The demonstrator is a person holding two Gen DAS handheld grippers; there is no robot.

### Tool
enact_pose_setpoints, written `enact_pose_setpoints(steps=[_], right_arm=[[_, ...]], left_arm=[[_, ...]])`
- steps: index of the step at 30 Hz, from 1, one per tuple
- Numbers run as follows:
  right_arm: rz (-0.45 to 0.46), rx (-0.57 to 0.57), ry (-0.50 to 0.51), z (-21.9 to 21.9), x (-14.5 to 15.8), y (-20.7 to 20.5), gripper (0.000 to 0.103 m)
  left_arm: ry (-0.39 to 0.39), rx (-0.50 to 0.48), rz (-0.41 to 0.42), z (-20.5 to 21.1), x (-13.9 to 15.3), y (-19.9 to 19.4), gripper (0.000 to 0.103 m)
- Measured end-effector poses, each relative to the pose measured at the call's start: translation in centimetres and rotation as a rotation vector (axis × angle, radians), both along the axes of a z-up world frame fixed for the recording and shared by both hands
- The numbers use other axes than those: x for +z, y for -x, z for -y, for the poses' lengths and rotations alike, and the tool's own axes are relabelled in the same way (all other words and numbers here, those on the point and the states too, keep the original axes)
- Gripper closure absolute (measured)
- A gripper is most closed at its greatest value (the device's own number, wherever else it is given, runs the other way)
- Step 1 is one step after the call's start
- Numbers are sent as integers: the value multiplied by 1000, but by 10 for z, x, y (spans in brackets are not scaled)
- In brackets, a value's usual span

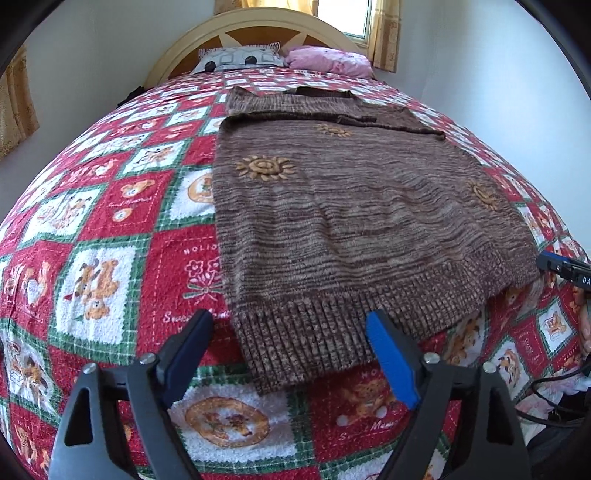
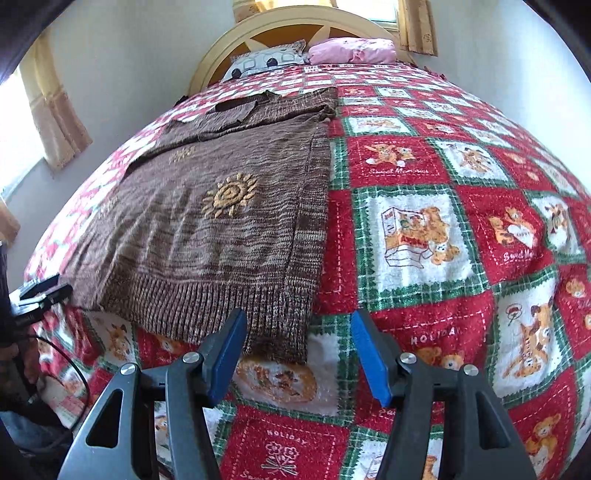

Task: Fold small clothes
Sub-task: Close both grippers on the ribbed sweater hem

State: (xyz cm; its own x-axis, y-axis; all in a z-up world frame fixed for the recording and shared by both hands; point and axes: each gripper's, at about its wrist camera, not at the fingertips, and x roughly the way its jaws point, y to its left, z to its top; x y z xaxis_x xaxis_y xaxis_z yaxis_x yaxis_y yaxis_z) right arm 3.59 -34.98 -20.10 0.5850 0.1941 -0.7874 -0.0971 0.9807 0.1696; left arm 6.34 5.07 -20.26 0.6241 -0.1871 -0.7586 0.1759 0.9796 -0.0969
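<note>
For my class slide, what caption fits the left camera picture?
Open left gripper poised at the ribbed hem of a brown sweater on a teddy-bear quilt.

your sweater point(image 1: 354, 221): marled brown knit, orange sun motifs, darker ribbed hem. your bedspread point(image 1: 110, 229): red, white, green checks with orange teddy bears. top of frame: pink pillow point(image 1: 328, 61), grey-white patterned pillow point(image 1: 240, 59), cream headboard point(image 1: 258, 26).

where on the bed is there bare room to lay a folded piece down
Bare quilt lies right of the brown sweater, up to the pillows. A narrower strip runs along its left side. The near left corner is crowded with cables.
</note>
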Motion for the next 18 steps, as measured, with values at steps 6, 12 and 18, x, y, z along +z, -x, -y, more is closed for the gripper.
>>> enact_pose_setpoints(steps=[6, 12, 18], right_arm=[[23, 36, -12, -12, -1, 0, 63], [-4, 45, -55, -9, -2, 1, 79], [-17, 49, -123, -2, -1, 1, 97]], left_arm=[[13, 5, 19, 1, -1, 3, 16], [79, -8, -16, -8, 2, 3, 24], [166, -49, -28, -23, 4, 8, 91]])
